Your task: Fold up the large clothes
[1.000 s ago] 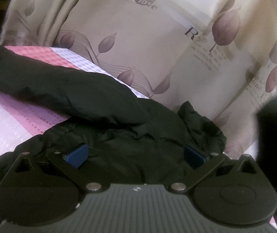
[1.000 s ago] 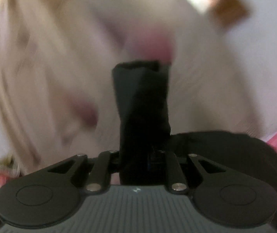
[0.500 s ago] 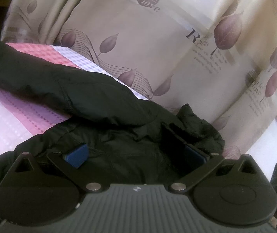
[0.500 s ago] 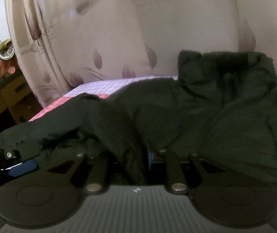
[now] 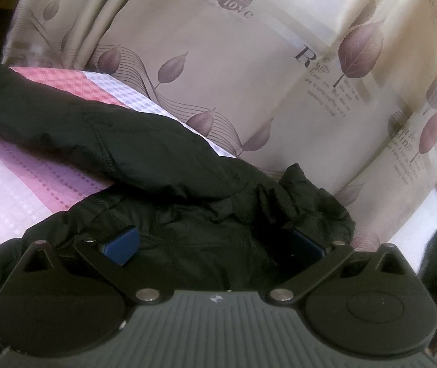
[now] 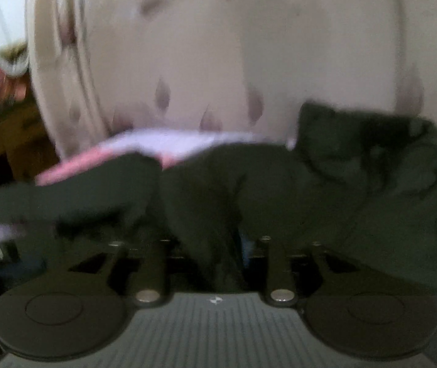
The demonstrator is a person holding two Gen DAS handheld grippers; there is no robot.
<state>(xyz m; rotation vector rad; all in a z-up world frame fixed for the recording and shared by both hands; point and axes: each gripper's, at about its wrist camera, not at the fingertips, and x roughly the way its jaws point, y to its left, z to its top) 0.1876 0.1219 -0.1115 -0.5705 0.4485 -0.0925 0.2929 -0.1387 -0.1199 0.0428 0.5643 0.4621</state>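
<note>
Pink checked bed (image 5: 19, 181) before leaf-print curtain (image 5: 249, 76): lay black jacket (image 5: 157, 159) flat, right gripper (image 6: 215, 245) clenched on fabric, left gripper (image 5: 215, 245) spread (empty).

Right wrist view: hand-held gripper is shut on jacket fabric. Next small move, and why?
Probably lay the pinched fold flat on the black jacket body, then open. The right hand-held gripper is shut on fabric low over the garment; the left hand-held gripper is open, resting on it.
</note>
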